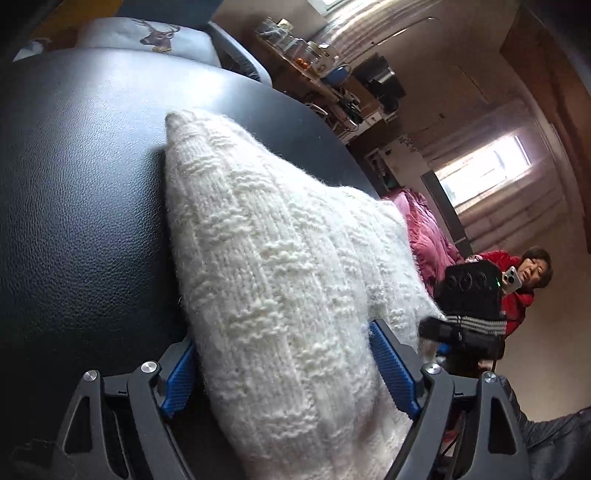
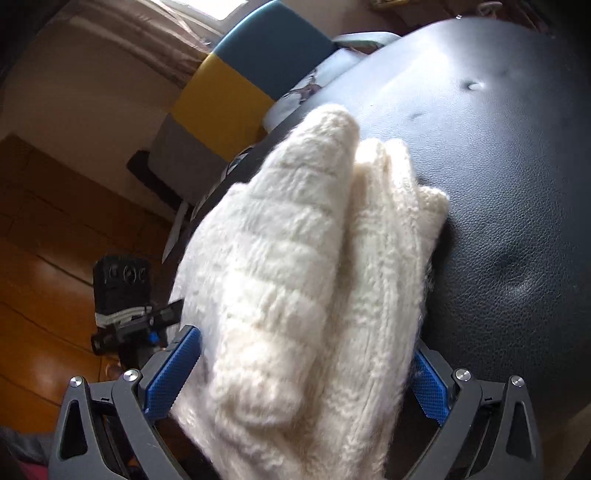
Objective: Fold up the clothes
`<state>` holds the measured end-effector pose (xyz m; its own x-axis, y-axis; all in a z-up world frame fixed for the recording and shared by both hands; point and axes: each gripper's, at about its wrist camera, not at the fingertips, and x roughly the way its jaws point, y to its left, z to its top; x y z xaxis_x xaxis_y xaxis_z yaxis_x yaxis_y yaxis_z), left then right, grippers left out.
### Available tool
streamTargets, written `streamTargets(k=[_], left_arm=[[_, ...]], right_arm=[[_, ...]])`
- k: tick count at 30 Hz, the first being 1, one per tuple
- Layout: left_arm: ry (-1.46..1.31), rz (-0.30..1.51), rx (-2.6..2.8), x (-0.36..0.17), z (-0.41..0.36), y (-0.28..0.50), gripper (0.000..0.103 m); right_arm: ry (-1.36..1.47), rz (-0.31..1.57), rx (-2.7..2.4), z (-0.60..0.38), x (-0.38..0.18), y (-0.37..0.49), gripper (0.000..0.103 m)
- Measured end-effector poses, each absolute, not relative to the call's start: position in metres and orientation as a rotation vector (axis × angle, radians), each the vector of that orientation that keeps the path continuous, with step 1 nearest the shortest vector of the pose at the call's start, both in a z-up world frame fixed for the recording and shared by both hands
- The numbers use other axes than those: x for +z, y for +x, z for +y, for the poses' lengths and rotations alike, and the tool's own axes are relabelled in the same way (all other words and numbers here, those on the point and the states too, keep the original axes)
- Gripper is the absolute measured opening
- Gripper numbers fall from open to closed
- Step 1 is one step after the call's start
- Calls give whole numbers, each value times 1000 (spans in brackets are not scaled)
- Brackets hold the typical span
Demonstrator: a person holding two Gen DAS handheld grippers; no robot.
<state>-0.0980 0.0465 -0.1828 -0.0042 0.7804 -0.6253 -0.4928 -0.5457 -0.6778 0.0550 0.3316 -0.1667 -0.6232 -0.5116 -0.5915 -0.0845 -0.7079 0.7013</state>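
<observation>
A cream knitted garment (image 1: pixel 280 280), thick and fuzzy with ribbed and textured bands, is lying on a dark blue-black leather-grained surface (image 1: pixel 74 184) and is being held at two places along its near edge. In the left wrist view it is stretching away from the camera as one broad panel that narrows to a rounded corner far out on the leather. In the right wrist view the same garment (image 2: pixel 295 277) is bunching into two long folds lying side by side, touching each other, with a small knitted edge sticking out to the right onto the leather surface (image 2: pixel 498 184).

The left gripper (image 1: pixel 284 373) is straddling the knit, its jaws pinching the fabric between blue textured pads (image 1: pixel 393 369), one on each side of the wool. The right gripper (image 2: pixel 303 373) is doing likewise, its jaws closing on the thick bundle, with the blue pads (image 2: pixel 171 373) pressing into the wool from both sides.

Beyond the garment, a pale cushion (image 1: pixel 147 35) printed with a deer head is resting at the far edge of the leather. A blue, yellow and grey chair back (image 2: pixel 229 96) is standing near a wooden floor (image 2: pixel 44 258). A person in a red jacket (image 1: pixel 517 291) is holding a phone (image 1: pixel 511 280) off to the side, next to pink bedding (image 1: pixel 424 232).
</observation>
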Motion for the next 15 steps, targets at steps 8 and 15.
streamTargets(k=[8,15], left_arm=[[-1289,-323,1820,-180,46,-83,87],[-1328,-401,1850,-184,39,-72,56]], right_arm=[[1236,-1151,-2313,350,-174,66,58],[1217,-1073,-2436,338,-168,81,46]])
